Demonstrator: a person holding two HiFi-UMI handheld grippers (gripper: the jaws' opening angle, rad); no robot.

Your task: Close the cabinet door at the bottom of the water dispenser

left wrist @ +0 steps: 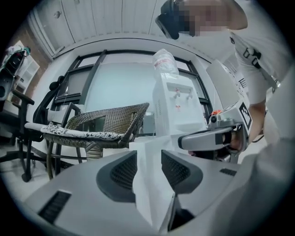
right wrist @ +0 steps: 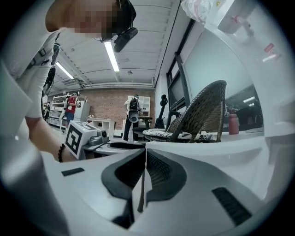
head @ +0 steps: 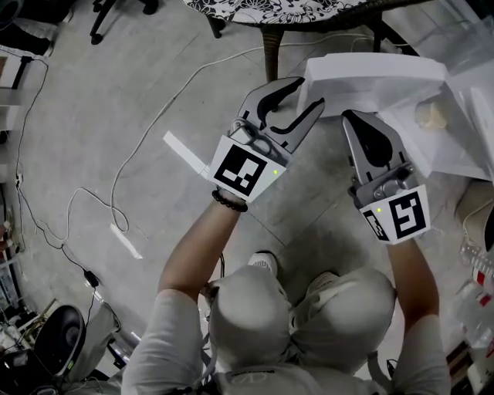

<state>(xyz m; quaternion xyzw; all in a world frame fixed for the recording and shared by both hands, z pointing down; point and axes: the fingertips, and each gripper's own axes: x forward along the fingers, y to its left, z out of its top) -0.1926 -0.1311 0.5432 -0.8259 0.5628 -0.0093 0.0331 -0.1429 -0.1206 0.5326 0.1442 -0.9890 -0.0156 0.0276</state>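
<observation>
at the water dispenser [head: 370, 77]: left gripper [head: 307, 92] spread open, white panel edge [left wrist: 147, 175], perhaps the cabinet door, between its jaws; right gripper [head: 353, 117] closed, empty.

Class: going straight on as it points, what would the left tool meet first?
Probably the white cabinet door; its edge stands between the open jaws of the left tool.

Left gripper [head: 307, 92]: jaws apart, tips close to the left edge of the white water dispenser [head: 378, 77]; contact not determinable. Right gripper [head: 352, 117]: jaws together, tip just beside the dispenser's near edge. White cable [head: 154, 123] looped across the grey floor [head: 93, 100] at left. Patterned table [head: 285, 8] at far edge.
</observation>
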